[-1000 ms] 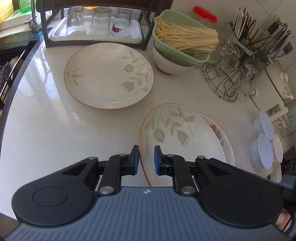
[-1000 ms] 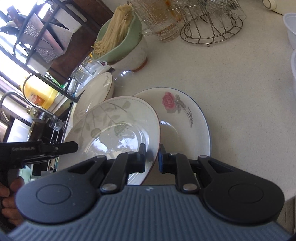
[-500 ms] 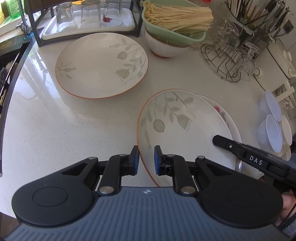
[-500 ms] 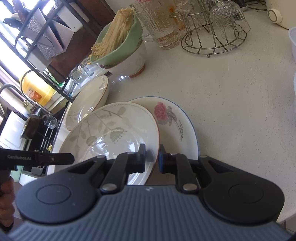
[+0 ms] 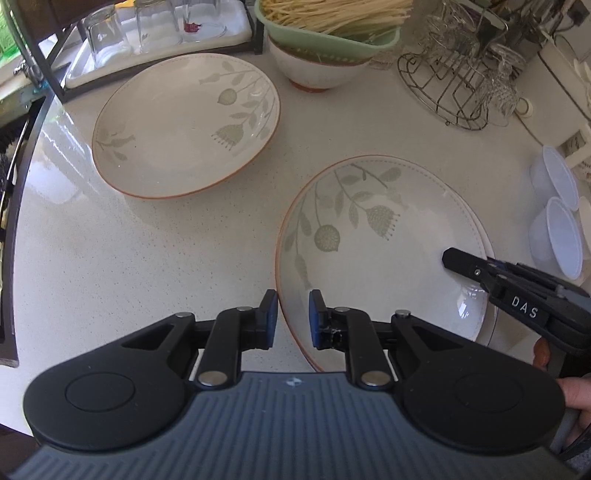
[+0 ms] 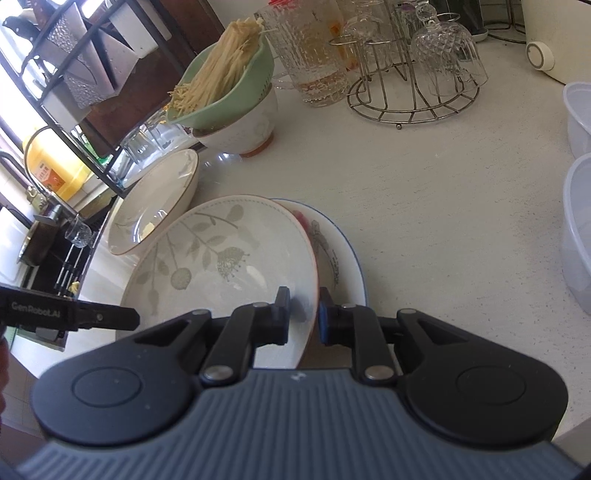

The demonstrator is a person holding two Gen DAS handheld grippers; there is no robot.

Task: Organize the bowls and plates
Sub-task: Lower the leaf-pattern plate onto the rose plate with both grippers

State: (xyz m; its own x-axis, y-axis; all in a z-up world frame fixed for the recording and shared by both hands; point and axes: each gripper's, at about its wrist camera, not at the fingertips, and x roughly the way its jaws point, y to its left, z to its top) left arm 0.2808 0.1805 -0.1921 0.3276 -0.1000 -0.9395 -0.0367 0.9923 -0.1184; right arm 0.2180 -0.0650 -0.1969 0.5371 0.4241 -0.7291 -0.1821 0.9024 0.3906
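From the left wrist, the left gripper (image 5: 291,317) hung over the near edge of the pale counter (image 5: 129,258), its blue pads set either side of the near left rim of a leaf plate (image 5: 376,251); the jaws stood narrow, and I could not tell whether the pads pressed the rim or only bracketed it. That plate lay on another plate, of which only a thin edge showed at its right side. A second leaf plate (image 5: 184,125) lay flat farther back toward the left, well apart from the first. Behind it a white bowl (image 5: 317,70) carried a green colander (image 5: 332,33) full of noodles, with a wire glass rack (image 5: 454,85) to the right and clear tubs (image 5: 557,221) at the counter's right edge. The right gripper (image 5: 491,273) reached in from the right, over the plate's far rim. From the right wrist, that gripper (image 6: 304,314) was closed on the leaf plate's (image 6: 229,258) right rim, one finger inside the dish and the blue pad on the outside, and the plate sat tilted over a rose plate (image 6: 332,251) beneath it. The second leaf plate (image 6: 155,206) lay beyond, toward the sink side, and the bowl (image 6: 247,129) with its colander (image 6: 229,85) stood at the back beside a glass jug (image 6: 310,55) and the rack (image 6: 417,88). The left gripper (image 6: 110,317) showed at the left edge of this view, beside the plate's rim.
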